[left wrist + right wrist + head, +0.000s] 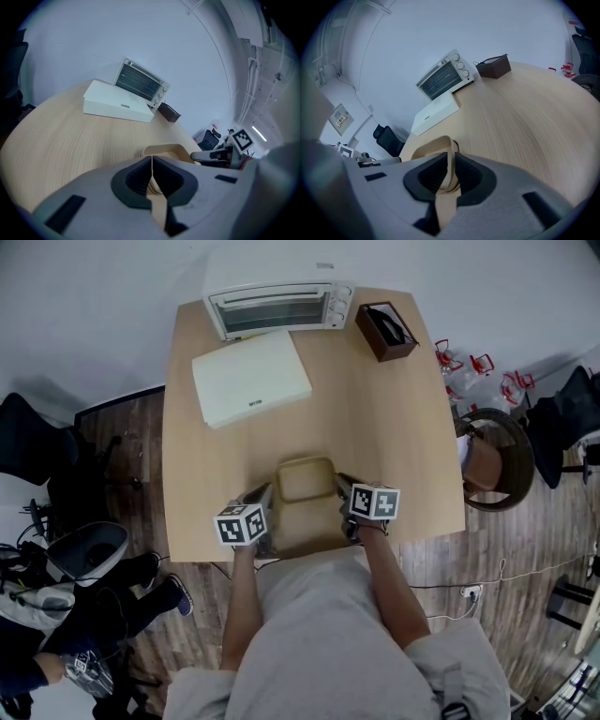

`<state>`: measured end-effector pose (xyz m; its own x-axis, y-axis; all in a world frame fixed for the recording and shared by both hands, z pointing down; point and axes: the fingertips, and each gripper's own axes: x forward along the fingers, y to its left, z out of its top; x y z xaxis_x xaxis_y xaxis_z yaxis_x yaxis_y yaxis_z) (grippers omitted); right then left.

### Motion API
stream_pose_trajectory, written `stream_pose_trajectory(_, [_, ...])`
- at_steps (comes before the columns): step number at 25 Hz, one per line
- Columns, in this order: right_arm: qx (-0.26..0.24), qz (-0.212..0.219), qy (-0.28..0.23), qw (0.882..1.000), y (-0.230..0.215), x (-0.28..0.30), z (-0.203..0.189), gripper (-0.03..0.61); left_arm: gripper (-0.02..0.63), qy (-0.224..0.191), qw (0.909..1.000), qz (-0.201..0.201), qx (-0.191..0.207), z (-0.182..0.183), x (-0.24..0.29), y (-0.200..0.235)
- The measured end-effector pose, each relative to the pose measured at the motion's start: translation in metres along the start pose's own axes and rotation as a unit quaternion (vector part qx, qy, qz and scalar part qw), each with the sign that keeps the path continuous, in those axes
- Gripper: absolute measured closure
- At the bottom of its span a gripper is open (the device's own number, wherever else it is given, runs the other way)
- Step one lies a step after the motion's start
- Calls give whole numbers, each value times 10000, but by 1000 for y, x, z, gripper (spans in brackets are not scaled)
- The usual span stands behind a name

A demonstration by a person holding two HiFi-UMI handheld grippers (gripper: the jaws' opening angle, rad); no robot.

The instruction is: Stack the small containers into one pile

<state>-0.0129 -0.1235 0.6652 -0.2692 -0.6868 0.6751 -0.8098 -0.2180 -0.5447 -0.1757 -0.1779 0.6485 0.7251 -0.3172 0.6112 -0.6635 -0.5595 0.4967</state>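
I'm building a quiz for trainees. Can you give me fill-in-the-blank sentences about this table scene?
1. The left tool and the right tool each clamp a wall of the beige ____.
2. The flat box beside the oven is ____.
3. In the head view, the brown box stands to the oven's ____.
Missing: container; white; right.

the container (305,482) was plain beige, on a pale wood-grain table (394,427). my left gripper (152,164) and right gripper (451,168) were grey with black pads (136,180), their 2 marker cubes (241,524) patterned in black-and-white squares. the toaster oven (278,304) and flat box (251,377) were white, the small box (385,331) dark brown.
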Motion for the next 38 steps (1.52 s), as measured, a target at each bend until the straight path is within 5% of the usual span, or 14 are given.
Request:
stream_pose_trajectory(13, [-565,265,-129,9980,6,-27,-1,522,607,-557,9972,499,-22,8,-23,-16])
stream_pose_trajectory(23, [-1279,568,-79,9901,12,-79,-30,520,607,-801,9926,916,-45,-35,-56,-64])
stream_pose_trajectory(34, [-2498,621,-288,9659,16,-136,-71,518,607,-1130,9857,1162,454,-75,-87,-128])
stream_pose_trajectory(38, [-2256,745,-299,9709,12,-154,-91,520,607,-1151,9837,1206,670,-89,-97,-149])
